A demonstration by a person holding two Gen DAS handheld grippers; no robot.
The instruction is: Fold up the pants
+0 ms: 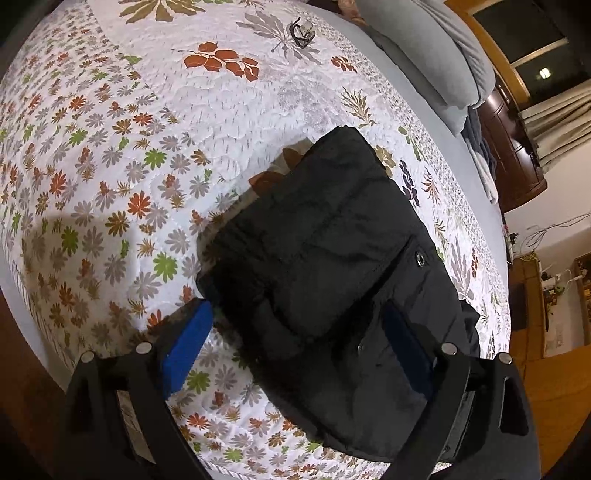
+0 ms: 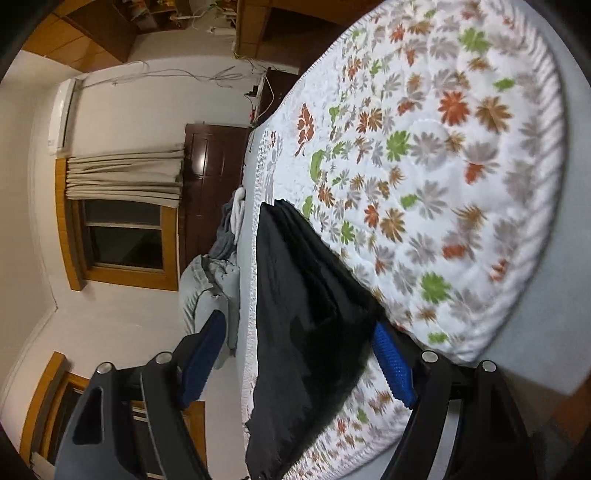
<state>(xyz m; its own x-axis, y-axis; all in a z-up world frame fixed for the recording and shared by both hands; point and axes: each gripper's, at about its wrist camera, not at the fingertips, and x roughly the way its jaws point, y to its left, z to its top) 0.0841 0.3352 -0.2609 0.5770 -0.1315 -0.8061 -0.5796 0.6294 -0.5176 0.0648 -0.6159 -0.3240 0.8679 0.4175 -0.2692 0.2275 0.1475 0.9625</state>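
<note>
Black padded pants (image 1: 332,251) lie folded in a thick bundle on a floral quilt (image 1: 129,155), with metal snaps showing on top. My left gripper (image 1: 299,339) is open just above the near end of the bundle, blue pads wide apart, one on each side. In the right wrist view the pants (image 2: 299,295) appear as a dark stack lying along the quilt (image 2: 443,166) near its edge. My right gripper (image 2: 299,350) is open, its blue pads on either side of the bundle's end, not clamping it.
Glasses (image 1: 301,31) lie on the quilt at the far side. Grey bedding (image 1: 436,55) is piled at the bed's far right. A dark wooden cabinet (image 1: 513,155) stands beyond the bed. A curtained window (image 2: 122,206) and wall fill the left of the right wrist view.
</note>
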